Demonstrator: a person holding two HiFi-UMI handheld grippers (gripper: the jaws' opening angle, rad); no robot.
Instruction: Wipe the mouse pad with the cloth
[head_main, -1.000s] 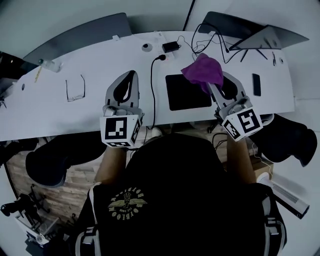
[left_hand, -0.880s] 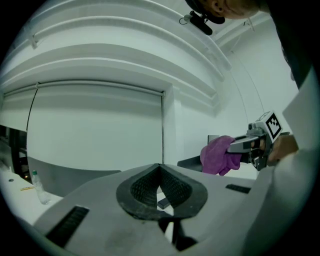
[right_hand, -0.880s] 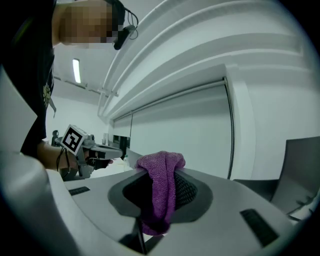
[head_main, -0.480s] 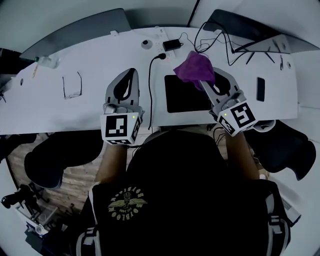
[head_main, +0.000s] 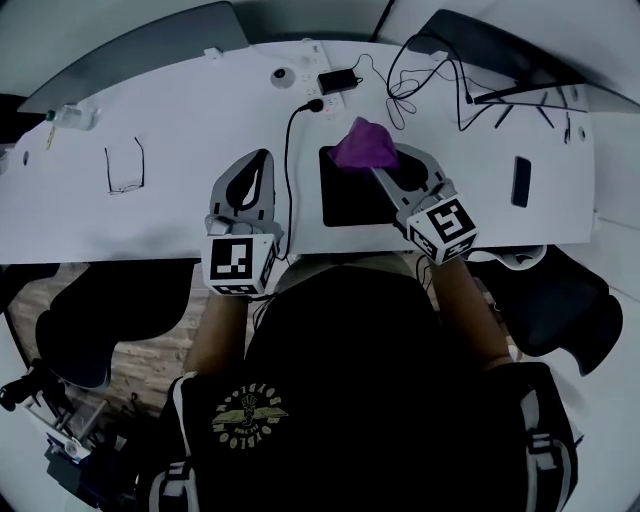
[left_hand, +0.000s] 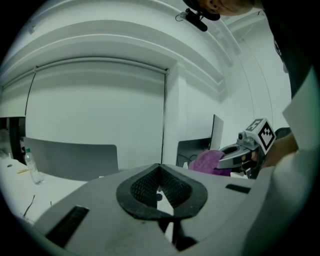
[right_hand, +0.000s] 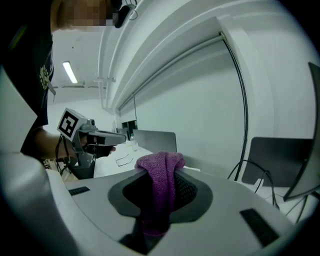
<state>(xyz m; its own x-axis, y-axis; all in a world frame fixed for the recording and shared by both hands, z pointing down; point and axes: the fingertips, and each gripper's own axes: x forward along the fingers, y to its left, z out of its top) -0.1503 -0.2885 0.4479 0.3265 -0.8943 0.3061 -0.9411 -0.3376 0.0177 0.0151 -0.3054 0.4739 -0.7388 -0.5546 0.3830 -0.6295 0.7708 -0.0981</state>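
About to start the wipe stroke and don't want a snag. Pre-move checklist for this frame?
1. Cloth gripped: ok. The right gripper has its jaws shut on the purple cloth.
2. Cloth above the mouse pad: ok. It hangs at the pad's far edge in the head view.
3. Cloth touching the pad: cannot tell.
4. Pad surface free: ok where visible. The part under the cloth and the gripper is hidden.
5. Black cable off the pad: ok. It runs beside the pad's left edge, but close to it.
6. Left gripper out of the path: ok. It is shut, empty and left of the cable.
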